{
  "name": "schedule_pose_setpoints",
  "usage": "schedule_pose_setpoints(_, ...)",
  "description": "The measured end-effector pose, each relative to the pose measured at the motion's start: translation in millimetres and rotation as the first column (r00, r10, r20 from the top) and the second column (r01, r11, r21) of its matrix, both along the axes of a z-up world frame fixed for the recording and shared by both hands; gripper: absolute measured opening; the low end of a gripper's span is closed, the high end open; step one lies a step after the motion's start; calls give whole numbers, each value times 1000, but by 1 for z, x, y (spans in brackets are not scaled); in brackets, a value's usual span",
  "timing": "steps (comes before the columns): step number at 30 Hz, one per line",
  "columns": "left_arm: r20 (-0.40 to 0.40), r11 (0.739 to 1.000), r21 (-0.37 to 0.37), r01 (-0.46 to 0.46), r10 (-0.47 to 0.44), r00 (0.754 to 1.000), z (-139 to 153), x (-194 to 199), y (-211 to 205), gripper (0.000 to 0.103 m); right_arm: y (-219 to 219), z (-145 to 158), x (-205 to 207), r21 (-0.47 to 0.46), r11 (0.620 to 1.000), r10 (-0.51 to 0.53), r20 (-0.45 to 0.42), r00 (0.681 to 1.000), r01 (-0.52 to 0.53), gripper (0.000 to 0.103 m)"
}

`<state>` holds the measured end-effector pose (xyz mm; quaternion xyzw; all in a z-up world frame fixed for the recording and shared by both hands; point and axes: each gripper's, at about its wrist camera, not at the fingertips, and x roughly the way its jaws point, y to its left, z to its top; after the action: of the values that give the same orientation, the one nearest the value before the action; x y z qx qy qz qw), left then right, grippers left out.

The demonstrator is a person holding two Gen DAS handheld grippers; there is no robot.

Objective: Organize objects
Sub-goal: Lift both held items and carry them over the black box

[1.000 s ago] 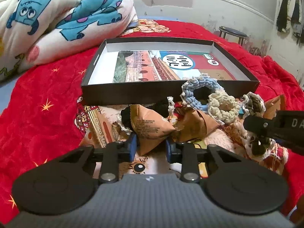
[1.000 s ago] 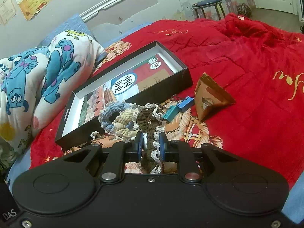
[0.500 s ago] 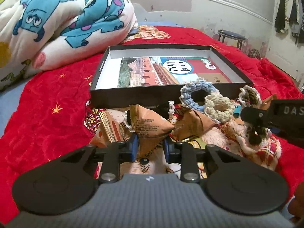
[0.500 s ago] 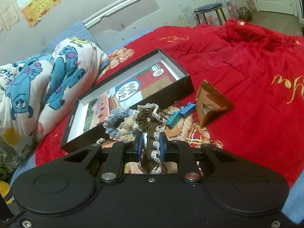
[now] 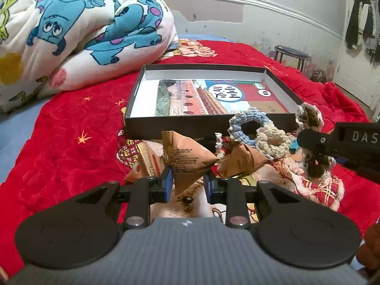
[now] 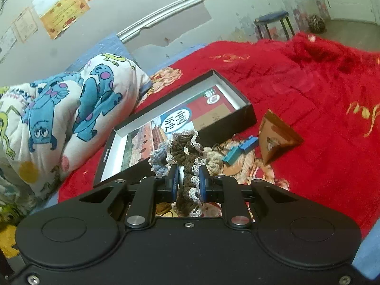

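Left wrist view: left gripper [image 5: 187,181] is clamped on a brown triangular snack packet [image 5: 187,159], blue pads pressing its lower corner from both sides, packet sticking up and forward out of the jaws. Packet is lifted clear of the patterned cloth [image 5: 315,190] underneath. Two more brown packets lie on the cloth: one just left of the held one [image 5: 144,166], one just right of it [image 5: 242,160].

The black box [image 5: 209,124] sits open on the red blanket [image 5: 59,142] just beyond the pile, with a printed red-and-blue card [image 5: 213,95] flat inside. A blue crocheted ring [image 5: 247,123] and a cream crocheted ring [image 5: 270,140] rest against each other near the box's front wall.

The right gripper [image 6: 189,180] comes in from the right edge of this view. Right wrist view: its jaws are nearly together, pinching a brown crocheted piece with white lace edging [image 6: 187,159]; the piece stands up between the pads and hangs below them too. A fourth brown packet [image 6: 275,140] sits alone on the blanket to the right of the box, with a blue clip-like item [image 6: 237,149] on the cloth beside it; can't tell what that item is. A monster-print quilt [image 6: 71,118] is bunched up left of the box.
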<state>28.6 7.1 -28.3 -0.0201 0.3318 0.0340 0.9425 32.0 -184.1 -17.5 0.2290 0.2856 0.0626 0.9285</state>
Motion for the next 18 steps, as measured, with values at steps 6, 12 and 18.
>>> schedule_pose_setpoints(6,7,999,-36,-11,11,1000,6,-1,8,31,15,20,3,-95,994,63,37,997,-59,17)
schedule_pose_setpoints(12,52,999,-51,9,-7,999,24,-2,13,31,22,48,6,-95,990,115,87,989,-107,17)
schedule_pose_setpoints(18,133,999,-25,38,-35,990,60,8,31,31,21,73,31,-34,981,194,113,974,-192,17)
